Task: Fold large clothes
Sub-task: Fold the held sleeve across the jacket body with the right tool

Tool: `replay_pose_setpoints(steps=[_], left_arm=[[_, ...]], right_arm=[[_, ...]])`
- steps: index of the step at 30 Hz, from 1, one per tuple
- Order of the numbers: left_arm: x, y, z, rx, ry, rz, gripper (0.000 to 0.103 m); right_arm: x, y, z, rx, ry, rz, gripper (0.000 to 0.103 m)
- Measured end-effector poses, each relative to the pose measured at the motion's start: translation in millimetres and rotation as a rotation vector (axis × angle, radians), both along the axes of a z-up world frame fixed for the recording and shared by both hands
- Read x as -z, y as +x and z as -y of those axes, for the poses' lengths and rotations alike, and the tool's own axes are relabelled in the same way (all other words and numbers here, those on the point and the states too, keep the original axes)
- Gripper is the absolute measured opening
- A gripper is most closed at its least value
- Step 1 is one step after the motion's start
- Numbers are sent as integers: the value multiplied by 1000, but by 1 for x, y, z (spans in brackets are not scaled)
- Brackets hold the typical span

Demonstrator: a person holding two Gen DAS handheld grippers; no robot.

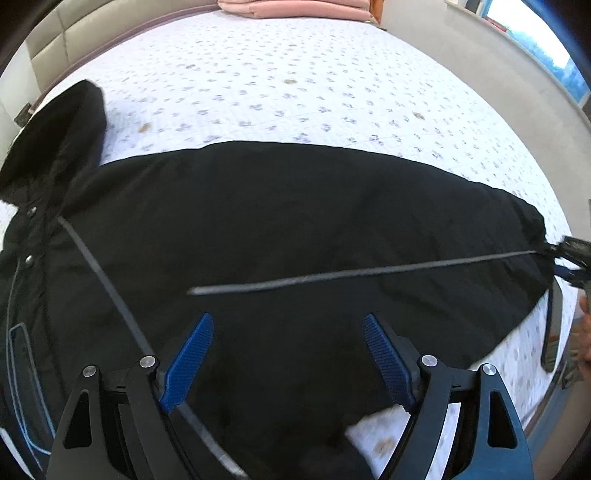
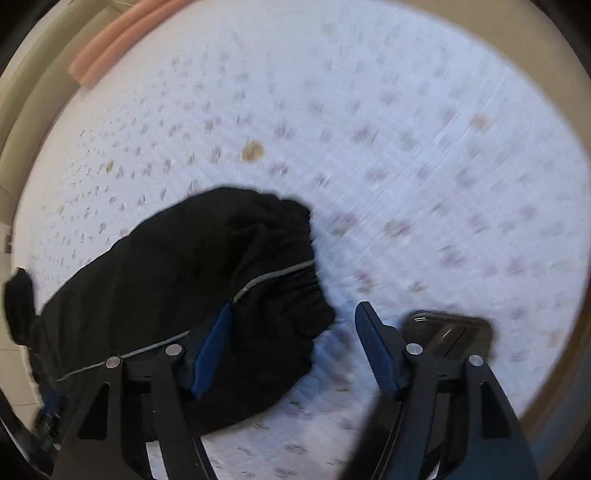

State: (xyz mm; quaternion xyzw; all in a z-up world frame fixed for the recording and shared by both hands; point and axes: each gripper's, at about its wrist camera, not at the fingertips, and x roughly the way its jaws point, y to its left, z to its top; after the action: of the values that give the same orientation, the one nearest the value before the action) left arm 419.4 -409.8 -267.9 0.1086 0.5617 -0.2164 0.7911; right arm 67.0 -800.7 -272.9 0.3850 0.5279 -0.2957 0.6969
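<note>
A large black jacket (image 1: 277,229) with grey reflective stripes lies spread across the bed, its hood (image 1: 55,147) at the far left and its hem at the right. My left gripper (image 1: 288,325) is open just above the jacket's near part, holding nothing. My right gripper (image 2: 291,314) is open at the jacket's gathered hem end (image 2: 207,266); its left finger is over the black cloth, its right finger over the sheet. The right gripper also shows at the right edge of the left wrist view (image 1: 572,258).
The bed has a white quilted cover (image 1: 295,85) with small purple flowers. Folded pink bedding (image 1: 295,7) lies at the head. A dark flat object (image 2: 448,334) lies on the sheet by my right finger. A window (image 1: 532,40) is at right.
</note>
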Motion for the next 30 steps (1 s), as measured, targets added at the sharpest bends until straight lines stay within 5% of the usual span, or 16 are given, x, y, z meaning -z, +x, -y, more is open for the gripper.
replay_pose_setpoints(steps=[6, 11, 21, 30], left_arm=[[-14, 0, -54, -34, 6, 18, 85], [-22, 1, -109, -100, 21, 4, 85], [-36, 13, -231, -262, 36, -2, 85], [-34, 24, -325, -378, 33, -2, 85]], right_arm=[[-19, 7, -22, 19, -24, 58, 27], [-67, 20, -77, -14, -58, 160, 22], [-158, 151, -279, -434, -108, 357, 21], [-142, 246, -466, -759, -84, 343, 21]])
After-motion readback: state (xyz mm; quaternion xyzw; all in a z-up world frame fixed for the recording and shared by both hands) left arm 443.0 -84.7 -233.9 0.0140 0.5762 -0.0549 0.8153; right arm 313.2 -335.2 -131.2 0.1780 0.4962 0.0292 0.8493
